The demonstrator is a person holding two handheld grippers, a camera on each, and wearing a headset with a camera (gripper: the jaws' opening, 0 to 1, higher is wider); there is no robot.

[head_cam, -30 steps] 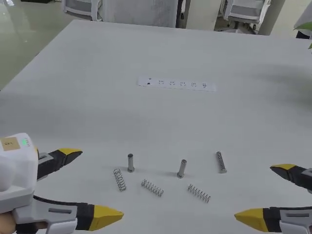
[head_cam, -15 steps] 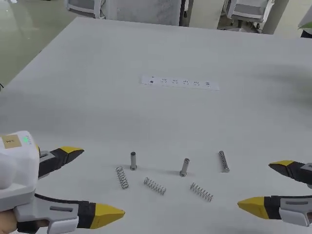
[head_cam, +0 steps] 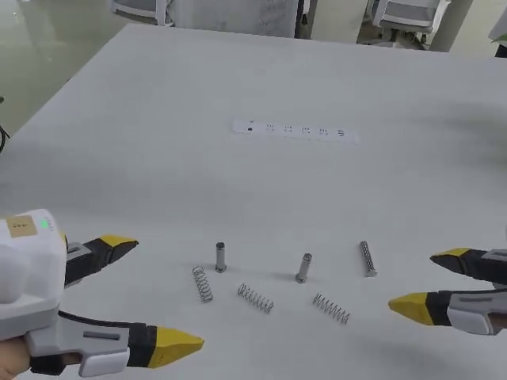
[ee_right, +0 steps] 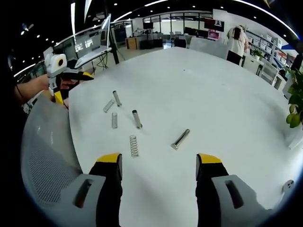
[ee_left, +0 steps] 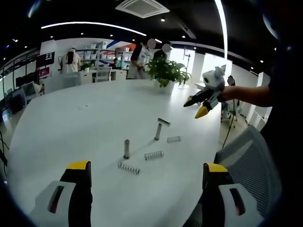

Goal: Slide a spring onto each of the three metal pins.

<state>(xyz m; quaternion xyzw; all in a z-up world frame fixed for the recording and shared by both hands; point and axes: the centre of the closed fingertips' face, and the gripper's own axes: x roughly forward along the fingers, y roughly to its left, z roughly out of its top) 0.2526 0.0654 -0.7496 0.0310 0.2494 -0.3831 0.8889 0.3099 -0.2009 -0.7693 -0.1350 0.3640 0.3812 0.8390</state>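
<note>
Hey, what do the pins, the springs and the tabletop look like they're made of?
The pins look like steel or a similar metal: smooth, silver-grey, with a bright sheen along their sides. The springs look like thin coiled metal wire, probably steel, in the same silvery colour. The tabletop is matte and pale grey-white with little glare, perhaps laminate, though its look leaves that open.

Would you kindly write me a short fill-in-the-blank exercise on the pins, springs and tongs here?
1. ___ springs lie on the table.
2. Of three pins, ___ stand upright; the right pin lies flat.
3. The left tongs and right tongs are both ___, holding nothing.
4. ___ of the springs is on a pin yet.
Missing words: three; two; open; none.
</note>
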